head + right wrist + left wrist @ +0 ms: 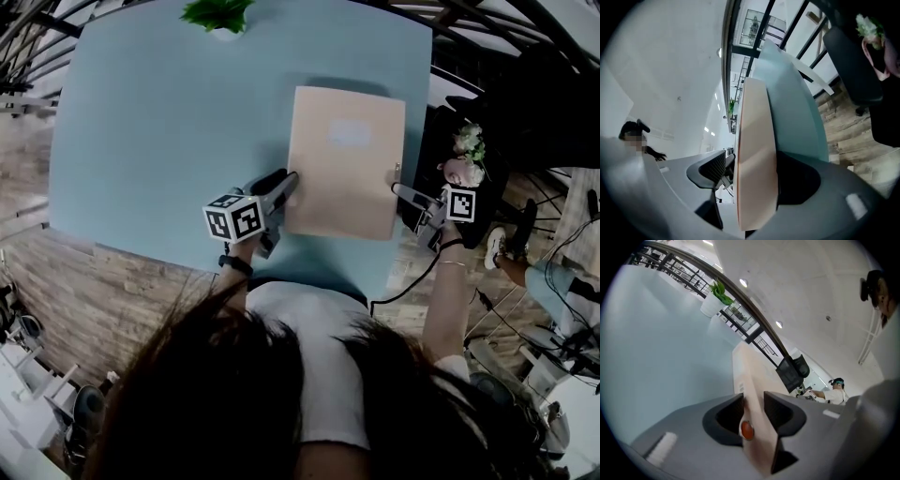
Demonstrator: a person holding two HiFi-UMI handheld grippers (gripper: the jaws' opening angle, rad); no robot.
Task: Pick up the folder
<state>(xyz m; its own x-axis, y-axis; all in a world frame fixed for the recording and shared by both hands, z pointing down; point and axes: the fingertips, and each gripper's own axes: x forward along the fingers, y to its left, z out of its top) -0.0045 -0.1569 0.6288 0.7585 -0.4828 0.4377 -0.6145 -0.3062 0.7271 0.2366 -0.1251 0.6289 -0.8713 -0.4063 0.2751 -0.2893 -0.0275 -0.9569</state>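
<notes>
A beige folder point(345, 159) lies flat on the light blue table point(159, 122), near its front right corner. My left gripper point(287, 188) is at the folder's left edge near the front and is shut on it. In the left gripper view, both jaws press on the thin folder edge point(752, 380) beside a small red stud point(746, 429). My right gripper point(399, 188) is at the folder's right edge. In the right gripper view the folder point(757, 150) stands between wide open jaws: it lies against the one on the right, and the ribbed one on the left stands apart from it.
A potted green plant point(220, 15) stands at the table's far edge. Just right of the folder is the table's right edge, and beyond it a black chair point(450, 103), pale flowers point(469, 141) and a wooden floor. A black cable point(403, 286) hangs under the right gripper.
</notes>
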